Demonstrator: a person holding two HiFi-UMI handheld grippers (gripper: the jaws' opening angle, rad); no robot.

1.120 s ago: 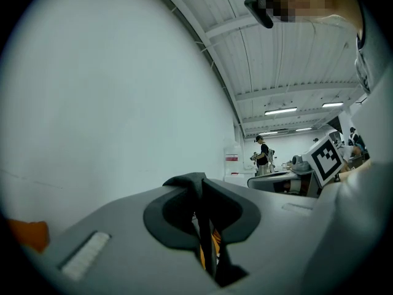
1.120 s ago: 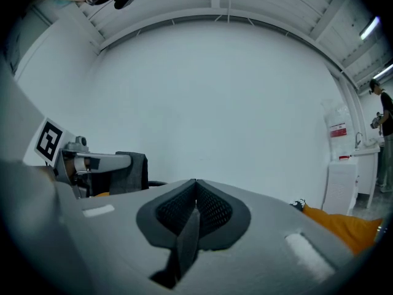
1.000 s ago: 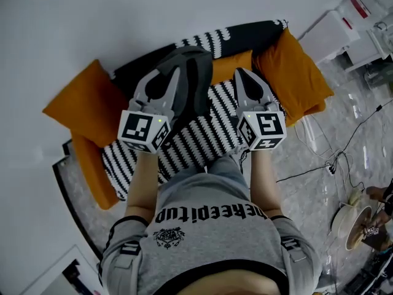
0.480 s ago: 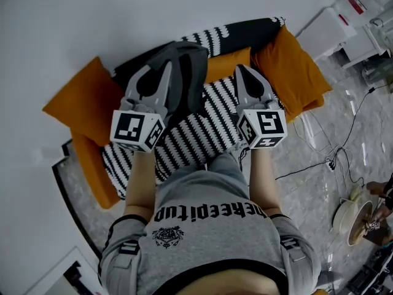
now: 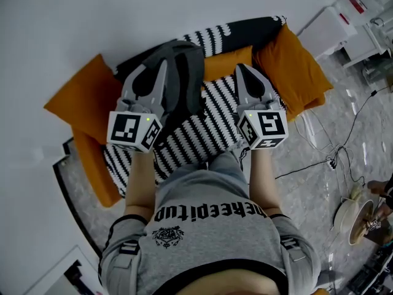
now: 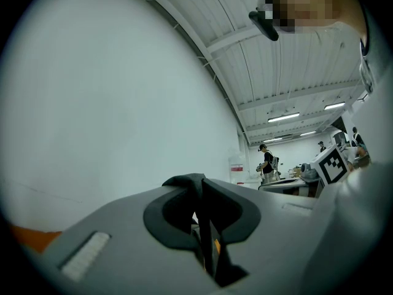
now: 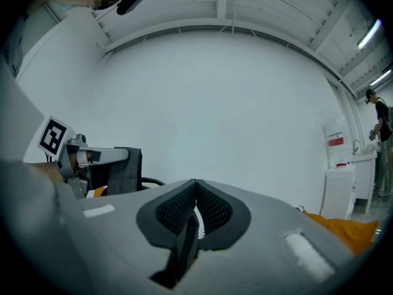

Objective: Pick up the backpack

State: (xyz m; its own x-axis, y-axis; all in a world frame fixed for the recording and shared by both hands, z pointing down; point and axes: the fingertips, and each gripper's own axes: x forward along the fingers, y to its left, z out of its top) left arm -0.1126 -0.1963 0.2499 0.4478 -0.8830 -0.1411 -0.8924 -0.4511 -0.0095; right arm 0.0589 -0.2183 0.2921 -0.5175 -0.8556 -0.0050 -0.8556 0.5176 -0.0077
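Below both grippers stands a sofa (image 5: pixel 92 165) with orange cushions (image 5: pixel 86 100) and a black-and-white striped cover (image 5: pixel 202 128). It is pushed against a plain white wall (image 5: pixel 92 17). Off to the right gripper's outer side the floor (image 5: pixel 319 189) is pale marble with thin cables (image 5: pixel 307 171) trailing over it, and a white cabinet (image 5: pixel 334 32) stands farther out. Through the left gripper view a long hall with ceiling strip lights and a few distant people shows beyond the wall.

The dark grey backpack (image 5: pixel 184 72) sits at the sofa's back, directly under and ahead of the left gripper (image 5: pixel 164 64). That gripper's jaws are pinched on a fold of dark fabric at the backpack's top (image 6: pixel 184 180), which loops over the jaw tips. In the right gripper view the backpack's fabric (image 7: pixel 116 168) hangs just beneath the left gripper. Whether its base is clear of the seat cannot be told.

The right gripper (image 5: pixel 239 69) hovers over the striped cover beside the backpack, apart from it. Its jaws (image 7: pixel 195 183) are pressed together with nothing between them.
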